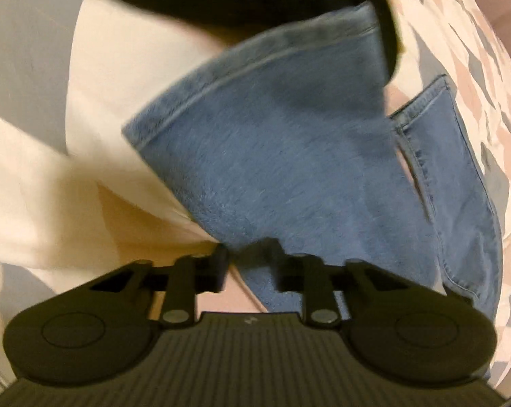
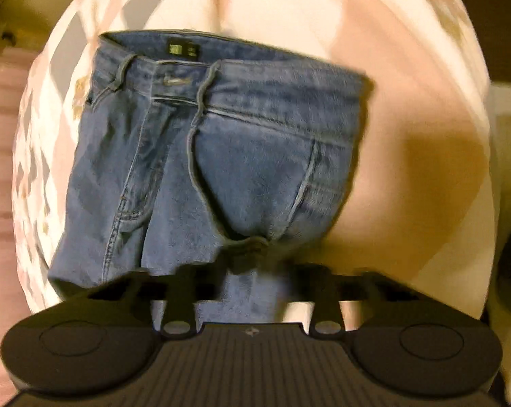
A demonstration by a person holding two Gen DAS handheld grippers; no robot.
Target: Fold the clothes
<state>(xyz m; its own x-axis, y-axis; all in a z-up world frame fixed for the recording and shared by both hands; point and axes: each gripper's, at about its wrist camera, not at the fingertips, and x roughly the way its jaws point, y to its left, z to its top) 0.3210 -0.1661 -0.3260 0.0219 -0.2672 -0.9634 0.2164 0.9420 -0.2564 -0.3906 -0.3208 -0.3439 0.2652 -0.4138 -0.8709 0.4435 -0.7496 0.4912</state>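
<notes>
- The jeans (image 2: pixel 201 156) are heavy, thick denim: floppy rather than stiff, with enough grip that they should not slip, and nothing fragile. They lie on a bed whose patterned cover (image 1: pixel 476 68) shows beyond them, with the waistband (image 2: pixel 242 78) toward the far side in the right wrist view.
- Best hold, as I judge it: the doubled seams, hem or waistband, where the cloth is thickest and a pinch will carry the weight.
- The left tongs (image 1: pixel 252 264) are narrow, with a fold of denim between the tips; it looks like a grip on a leg edge near the hem (image 1: pixel 255 61).
- The right tongs (image 2: pixel 252 271) are likewise drawn in on denim near the crotch seam (image 2: pixel 245 244).
- Both point forward over the jeans, low and close; blur suggests motion.
- A cream cloth (image 1: pixel 52 176) lies beside the left tongs.
</notes>
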